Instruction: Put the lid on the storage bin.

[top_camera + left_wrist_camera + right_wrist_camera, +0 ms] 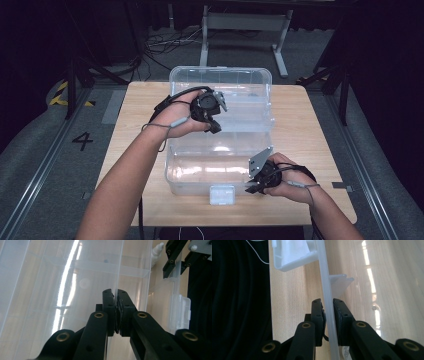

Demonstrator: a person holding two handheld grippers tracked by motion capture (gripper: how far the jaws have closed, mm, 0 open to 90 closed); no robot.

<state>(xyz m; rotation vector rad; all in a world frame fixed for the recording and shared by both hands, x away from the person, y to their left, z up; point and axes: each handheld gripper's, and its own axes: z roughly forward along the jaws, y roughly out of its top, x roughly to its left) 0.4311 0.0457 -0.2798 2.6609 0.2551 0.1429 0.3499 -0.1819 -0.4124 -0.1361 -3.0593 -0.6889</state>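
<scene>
A thin wall of the clear plastic storage box [220,150] is pinched by the left hand-held gripper [116,312], and its front rim by the right hand-held gripper [327,320]. The box is seen open and empty, with its white latch [222,194] at the front, on the wooden bench [310,150].

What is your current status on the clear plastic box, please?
Left gripper shut on inner tray wall. Right gripper shut on box front rim. Lid open. Nothing in the way.

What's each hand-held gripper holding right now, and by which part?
The left hand-held gripper pinches a thin wall of the clear plastic box. The right hand-held gripper grips the box's front rim near the latch.
</scene>
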